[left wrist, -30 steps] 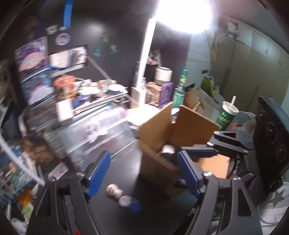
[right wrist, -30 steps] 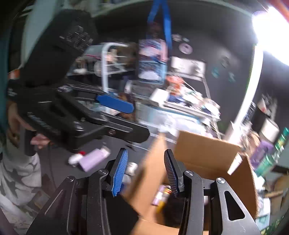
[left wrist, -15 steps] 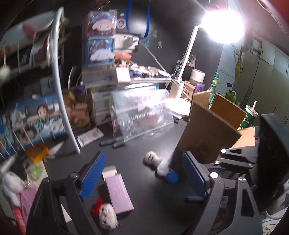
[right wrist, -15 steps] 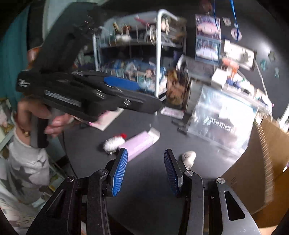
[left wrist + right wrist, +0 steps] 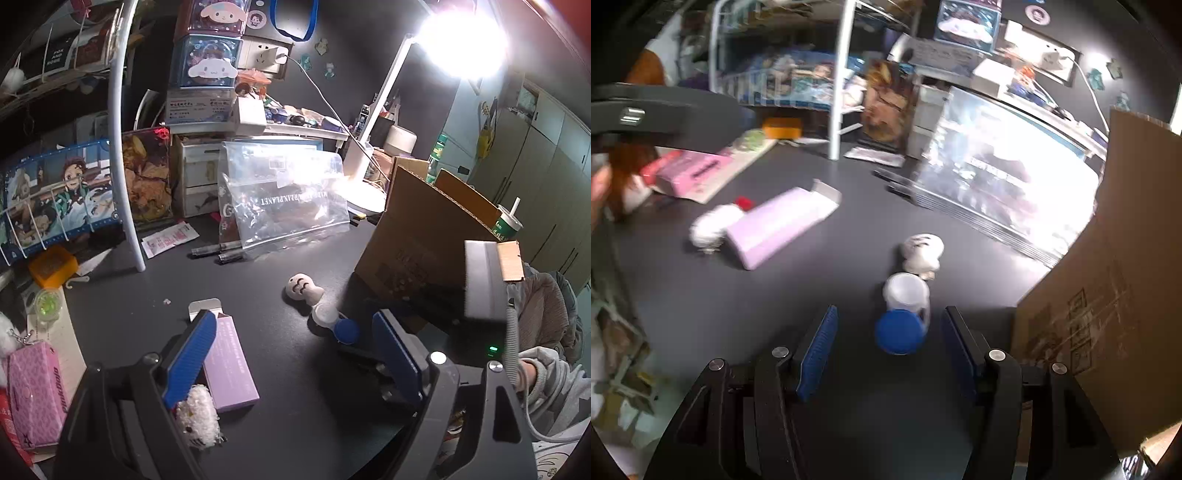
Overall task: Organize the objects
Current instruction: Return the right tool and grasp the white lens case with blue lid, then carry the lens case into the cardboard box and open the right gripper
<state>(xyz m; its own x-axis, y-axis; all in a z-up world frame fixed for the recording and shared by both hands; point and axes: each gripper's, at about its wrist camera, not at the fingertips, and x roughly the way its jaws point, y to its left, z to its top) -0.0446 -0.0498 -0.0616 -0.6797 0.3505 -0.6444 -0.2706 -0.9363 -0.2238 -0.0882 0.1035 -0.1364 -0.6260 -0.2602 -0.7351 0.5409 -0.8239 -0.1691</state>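
Note:
On the dark desk lie a lilac box (image 5: 229, 363) (image 5: 775, 225), a white fluffy toy (image 5: 197, 415) (image 5: 711, 225), a white ghost figure (image 5: 301, 290) (image 5: 921, 253) and a small white bottle with a blue cap (image 5: 334, 323) (image 5: 903, 312). A cardboard box (image 5: 424, 236) (image 5: 1115, 280) stands open at the right. My left gripper (image 5: 295, 341) is open and empty above the lilac box and bottle. My right gripper (image 5: 890, 343) is open, its fingers on either side of the blue-capped bottle, not touching it.
A clear plastic bag (image 5: 284, 199) leans at the back with two pens (image 5: 218, 253) before it. A white shelf post (image 5: 123, 147), a pink case (image 5: 33, 387), an orange box (image 5: 51, 266) and a desk lamp (image 5: 373, 129) surround the work area.
Both grippers swung left, away from the cardboard box, down towards the loose items. My right gripper has opened wider and now straddles the blue-capped bottle.

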